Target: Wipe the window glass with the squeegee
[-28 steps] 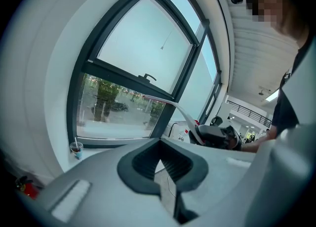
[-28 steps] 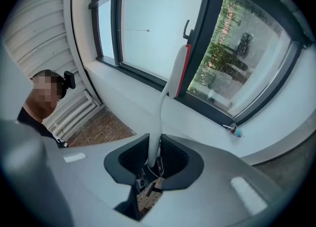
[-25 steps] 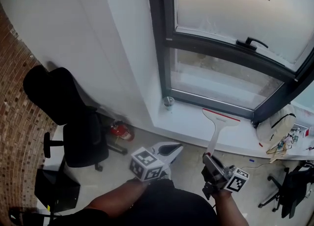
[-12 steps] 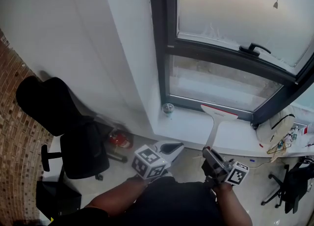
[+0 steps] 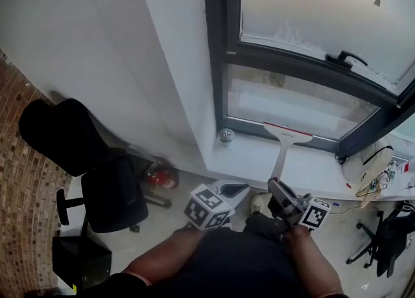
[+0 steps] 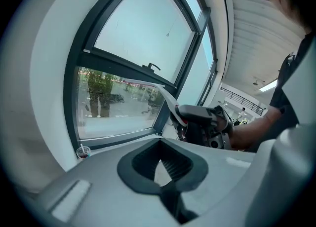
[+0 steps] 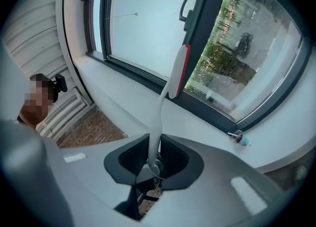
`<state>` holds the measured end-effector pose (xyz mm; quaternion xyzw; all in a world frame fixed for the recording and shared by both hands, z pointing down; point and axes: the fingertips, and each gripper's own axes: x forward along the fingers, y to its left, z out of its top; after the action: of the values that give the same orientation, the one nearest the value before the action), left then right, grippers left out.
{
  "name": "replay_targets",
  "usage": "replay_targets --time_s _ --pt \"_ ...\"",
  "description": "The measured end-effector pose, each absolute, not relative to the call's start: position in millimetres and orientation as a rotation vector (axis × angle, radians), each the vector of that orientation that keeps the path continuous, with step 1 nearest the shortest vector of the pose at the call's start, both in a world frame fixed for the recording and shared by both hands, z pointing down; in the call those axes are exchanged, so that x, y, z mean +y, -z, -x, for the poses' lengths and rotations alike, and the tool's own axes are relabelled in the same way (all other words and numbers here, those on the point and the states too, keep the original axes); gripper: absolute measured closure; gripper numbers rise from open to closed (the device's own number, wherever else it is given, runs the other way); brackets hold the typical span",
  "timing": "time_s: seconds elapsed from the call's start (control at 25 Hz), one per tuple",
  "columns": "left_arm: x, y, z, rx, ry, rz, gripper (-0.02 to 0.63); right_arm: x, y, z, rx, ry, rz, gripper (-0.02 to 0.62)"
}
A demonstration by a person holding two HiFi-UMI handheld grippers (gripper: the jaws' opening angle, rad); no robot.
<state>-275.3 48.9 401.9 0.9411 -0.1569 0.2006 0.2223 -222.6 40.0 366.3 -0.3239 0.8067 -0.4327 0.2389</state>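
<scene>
A white squeegee [image 5: 286, 136] with a red blade edge stands upright, its head against the bottom frame of the lower window pane [image 5: 292, 102]. My right gripper [image 5: 277, 190] is shut on the lower end of its handle. In the right gripper view the handle [image 7: 157, 122] rises from between the jaws [image 7: 152, 164] to the red-edged head [image 7: 178, 70] at the glass. My left gripper [image 5: 227, 192] hangs lower left of the sill, shut with nothing in it [image 6: 162, 169]. The left gripper view shows the right gripper [image 6: 205, 125] holding the squeegee.
A small cup [image 5: 225, 135] with a straw sits on the white sill [image 5: 246, 157] at the pane's left corner. A window handle [image 5: 350, 58] sticks out above. A black office chair [image 5: 104, 180] and a red extinguisher [image 5: 160, 176] stand on the floor at left. Clutter lies on the sill's right end [image 5: 382, 177].
The right gripper has carried the squeegee up and forward, so its head went from over the sill to the bottom edge of the lower pane. The left gripper stayed low and shut.
</scene>
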Motion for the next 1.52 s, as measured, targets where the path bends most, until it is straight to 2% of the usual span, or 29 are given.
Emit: replay_targets --time_s 0.24,0.72,1.52 --pt "29.2 -434.6 274.7 -0.493 -0.796 -2.555 0.606 7.1 -377.5 217.7 2.246 1.191 0.859 0.502" --pt "-28.8 -414.1 231.3 -0.495 -0.33 -2.45 0.606 -94.2 -421.8 181.3 2.302 1.191 0.823 0.502" --pt "-86.4 -456.4 189.9 -0.567 -0.363 -2.295 0.606 -244.4 -458.5 147.8 2.288 1.142 0.662 0.502"
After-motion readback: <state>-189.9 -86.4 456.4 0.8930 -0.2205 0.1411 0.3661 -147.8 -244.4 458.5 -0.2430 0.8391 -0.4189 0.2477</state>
